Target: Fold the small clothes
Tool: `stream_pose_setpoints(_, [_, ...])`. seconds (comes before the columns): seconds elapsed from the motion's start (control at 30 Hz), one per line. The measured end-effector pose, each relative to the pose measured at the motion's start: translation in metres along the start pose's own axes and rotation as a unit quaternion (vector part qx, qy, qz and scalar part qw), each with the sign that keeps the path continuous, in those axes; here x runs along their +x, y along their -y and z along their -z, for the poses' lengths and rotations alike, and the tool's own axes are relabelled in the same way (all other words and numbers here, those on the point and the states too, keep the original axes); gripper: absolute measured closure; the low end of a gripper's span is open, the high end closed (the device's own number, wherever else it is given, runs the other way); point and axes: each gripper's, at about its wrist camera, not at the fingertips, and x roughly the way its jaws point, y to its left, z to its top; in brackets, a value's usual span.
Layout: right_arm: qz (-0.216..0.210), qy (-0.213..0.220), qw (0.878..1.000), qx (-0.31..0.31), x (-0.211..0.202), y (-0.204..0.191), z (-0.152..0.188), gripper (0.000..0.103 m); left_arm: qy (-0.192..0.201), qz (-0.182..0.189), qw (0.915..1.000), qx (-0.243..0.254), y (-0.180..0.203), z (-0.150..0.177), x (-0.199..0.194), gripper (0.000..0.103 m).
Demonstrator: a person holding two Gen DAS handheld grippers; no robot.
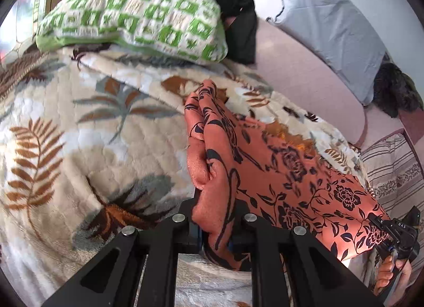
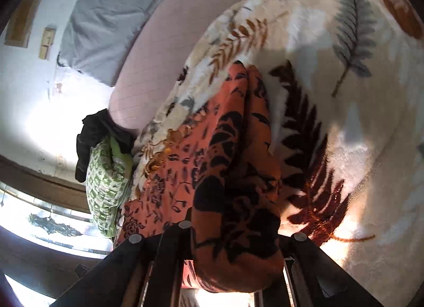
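Note:
An orange cloth with black flower print (image 1: pixel 286 169) is stretched above the leaf-patterned blanket (image 1: pixel 79 127). My left gripper (image 1: pixel 216 227) is shut on its near bunched edge, with the cloth draped over the fingers. My right gripper (image 1: pixel 389 230) shows at the lower right of the left wrist view, pinching the far corner, a hand on its handle. In the right wrist view the same cloth (image 2: pixel 212 153) bulges between the fingers of my right gripper (image 2: pixel 235 238), which is shut on it. The fingertips are hidden by fabric in both views.
A green and white checked pillow (image 1: pixel 137 15) lies at the head of the bed with a black garment (image 1: pixel 235 15) behind it. A grey pillow (image 1: pixel 331 23) and a dark furry thing (image 1: pixel 394 89) lie on the pink sheet (image 1: pixel 304 74). A striped cloth (image 1: pixel 392 169) is at the right.

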Motion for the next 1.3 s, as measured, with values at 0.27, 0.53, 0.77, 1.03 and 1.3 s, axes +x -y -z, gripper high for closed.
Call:
stream_pose_setpoints(0.27, [-0.006,0.016,0.997,-0.076,-0.082,-0.064,0.033,0.094,0.059,0.048,0.9964,0.037,0.009,0.026,-0.101,0.090])
stream_pose_setpoints(0.53, [0.024,-0.053,0.998,-0.035,-0.086,0.014,0.101,0.090,-0.077,-0.001,0.9968,0.022,-0.053,0.126,-0.054,0.085])
stream_pose_setpoints(0.77, [0.026,-0.094,0.995,0.030,-0.058,0.080,0.120,0.044,-0.076,-0.027,0.9965,0.021,-0.058,0.132,-0.047,0.064])
stream_pose_setpoints(1.03, [-0.009,-0.089,0.995,0.053,-0.076,0.087,0.125,0.021,-0.092,-0.040,0.9949,0.015,-0.065,0.134,-0.055,0.041])
stream_pose_setpoints(1.3, [0.034,-0.039,0.998,0.024,-0.127,0.096,0.101,0.021,-0.019,-0.052,0.9978,0.036,-0.074,0.106,-0.095,0.041])
